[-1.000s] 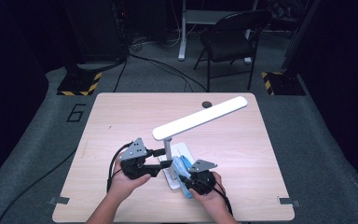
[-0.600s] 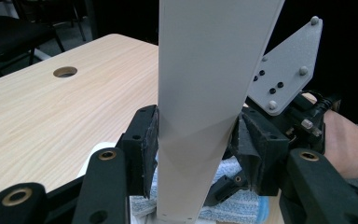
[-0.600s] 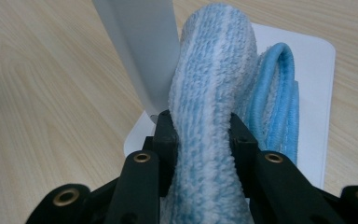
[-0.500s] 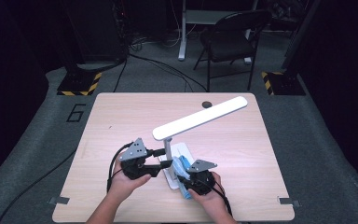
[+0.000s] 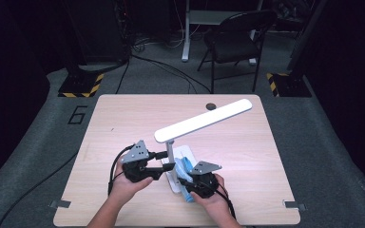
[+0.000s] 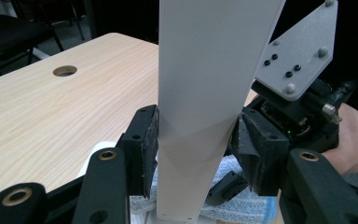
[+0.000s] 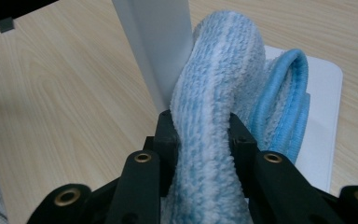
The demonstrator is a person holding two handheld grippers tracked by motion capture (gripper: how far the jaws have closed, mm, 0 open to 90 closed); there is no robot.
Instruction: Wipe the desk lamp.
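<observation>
Near the six o'clock edge of the tabletop (image 5: 123,118) stands a white desk lamp (image 5: 202,121): a flat rectangular base (image 5: 190,154), a slim upright post (image 5: 170,154), and a long flat head that slants up toward two o'clock. Draped on the base, just at the three o'clock side of the post, lies a blue-and-white cloth (image 5: 184,170). It is thick and fluffy, striped in pale blue and white, with a solid sky-blue hem, and it is folded over into a soft ridge.

From nine o'clock the left gripper (image 5: 158,164) reaches to the post. Seen along its own jaws, the post (image 6: 200,107) rises broad and pale between the two black pads, which press on it from either side; the jaws pinch the post low down, just above the base. A bit of the cloth (image 6: 242,207) shows behind it at the foot.

From five o'clock the right gripper (image 5: 186,179) comes in over the base. Its jaws are pinched on the ridge of the cloth (image 7: 214,116), which bulges up above them and leans against the post (image 7: 156,42) at eleven o'clock. The blue hem curls beside it at two o'clock, over the white base (image 7: 324,93). These jaws have just closed a little further, squeezing the pile between them.
</observation>
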